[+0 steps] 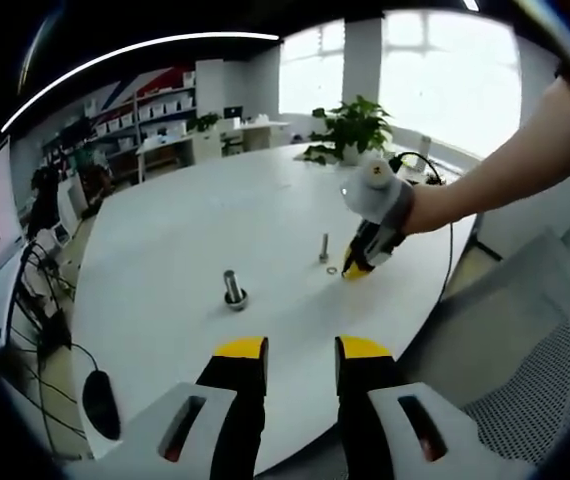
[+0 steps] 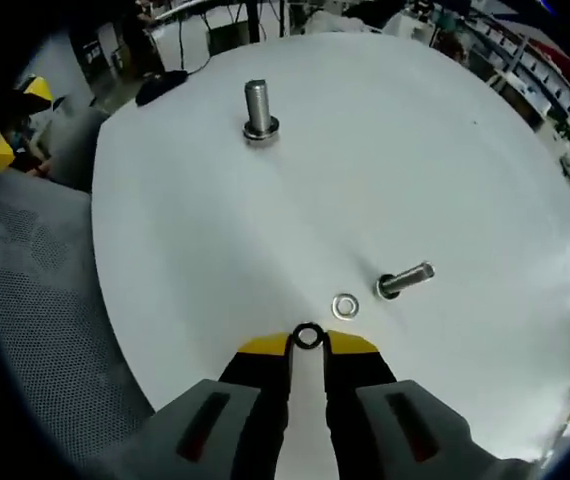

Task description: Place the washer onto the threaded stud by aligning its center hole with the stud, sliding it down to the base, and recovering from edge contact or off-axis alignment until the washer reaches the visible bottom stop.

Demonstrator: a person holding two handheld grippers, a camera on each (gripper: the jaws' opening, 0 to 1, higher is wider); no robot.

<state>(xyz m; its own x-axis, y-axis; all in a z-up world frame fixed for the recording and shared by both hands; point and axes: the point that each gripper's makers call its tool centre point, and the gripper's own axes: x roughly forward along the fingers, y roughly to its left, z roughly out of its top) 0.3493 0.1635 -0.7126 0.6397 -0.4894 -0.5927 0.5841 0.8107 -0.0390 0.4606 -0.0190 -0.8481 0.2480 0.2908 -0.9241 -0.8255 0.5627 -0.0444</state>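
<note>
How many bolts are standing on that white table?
2. A large bolt stands far from the right gripper; a small bolt stands near it, beside a loose washer.

Right hand-held gripper [image 2: 308, 345] rising from 6 o'clock, its yellow-tipped jaws nearly closed on a small dark washer [image 2: 308, 336] pinched at the tips. White round tabletop [image 2: 415, 150] beneath. Just beyond the jaw tips, toward 1 o'clock, a silver washer [image 2: 345, 306] lying flat on the tabletop; just beside it, at its 2 o'clock, a threaded stud [image 2: 404, 280] standing on its base, apart from the silver washer. Well apart, toward 11 o'clock, a larger bolt [image 2: 258, 110] upright on its head. Grey mesh chair [image 2: 35, 300] at 9 o'clock, off the tabletop edge. Yellow tips of the left hand-held gripper [image 2: 17, 122] at 10 o'clock.
</note>
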